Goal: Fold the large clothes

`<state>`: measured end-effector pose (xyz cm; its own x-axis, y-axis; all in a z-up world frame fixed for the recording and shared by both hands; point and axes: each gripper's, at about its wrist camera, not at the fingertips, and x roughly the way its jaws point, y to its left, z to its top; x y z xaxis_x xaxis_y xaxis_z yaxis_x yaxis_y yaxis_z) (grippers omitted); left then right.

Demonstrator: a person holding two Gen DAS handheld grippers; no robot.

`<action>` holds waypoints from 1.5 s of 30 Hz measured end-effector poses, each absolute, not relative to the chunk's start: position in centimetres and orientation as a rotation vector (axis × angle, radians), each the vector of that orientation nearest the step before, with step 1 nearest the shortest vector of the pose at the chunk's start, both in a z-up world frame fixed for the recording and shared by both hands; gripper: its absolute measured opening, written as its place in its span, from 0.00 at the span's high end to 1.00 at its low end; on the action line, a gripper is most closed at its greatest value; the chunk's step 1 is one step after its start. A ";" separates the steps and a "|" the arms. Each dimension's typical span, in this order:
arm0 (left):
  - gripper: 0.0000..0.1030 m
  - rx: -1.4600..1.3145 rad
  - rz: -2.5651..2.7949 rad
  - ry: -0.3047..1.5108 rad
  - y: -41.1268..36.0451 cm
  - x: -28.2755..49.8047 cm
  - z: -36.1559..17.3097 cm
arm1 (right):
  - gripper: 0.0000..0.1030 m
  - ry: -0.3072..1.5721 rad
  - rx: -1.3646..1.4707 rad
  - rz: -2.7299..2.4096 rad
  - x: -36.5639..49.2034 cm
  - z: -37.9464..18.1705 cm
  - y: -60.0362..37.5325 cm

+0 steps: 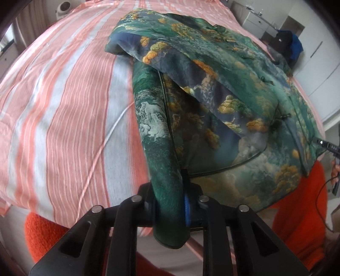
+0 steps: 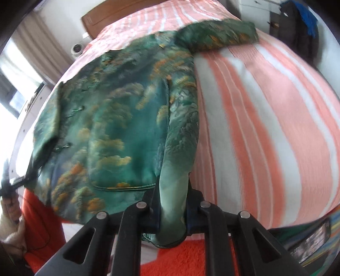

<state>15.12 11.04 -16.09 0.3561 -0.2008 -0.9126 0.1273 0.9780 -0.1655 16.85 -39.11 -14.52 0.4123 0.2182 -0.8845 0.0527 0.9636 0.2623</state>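
Note:
A green printed jacket [image 1: 223,99] with yellow and blue landscape patterns lies on a pink and white striped bedsheet [image 1: 63,102]. One sleeve is folded across its front. My left gripper [image 1: 170,203] is shut on the jacket's left hem corner at the near edge of the bed. In the right wrist view the jacket [image 2: 119,118] lies left of centre, its other sleeve [image 2: 221,36] stretched out at the far end. My right gripper [image 2: 173,206] is shut on the jacket's right hem corner. The right gripper's tip also shows in the left wrist view [image 1: 327,146].
The striped bedsheet [image 2: 265,118] spreads to the right. A wooden headboard [image 2: 99,19] is at the far end. An orange rug [image 2: 187,254] lies below the bed edge. White drawers [image 1: 257,19] and dark hanging clothes [image 1: 286,44] stand at the far right.

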 end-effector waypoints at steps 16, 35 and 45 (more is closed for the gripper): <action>0.03 0.646 -0.557 0.881 -1.5 16.3 -9.5 | 0.26 0.887 0.278 -0.011 13.2 -8.8 -33.9; 0.89 -0.257 0.172 0.859 31.0 28.8 -3.5 | 0.24 0.851 0.056 -0.033 15.7 -3.1 -37.0; 0.42 -0.349 0.554 0.966 37.7 24.9 -9.7 | 0.24 0.958 0.110 -0.147 38.8 -2.0 -44.2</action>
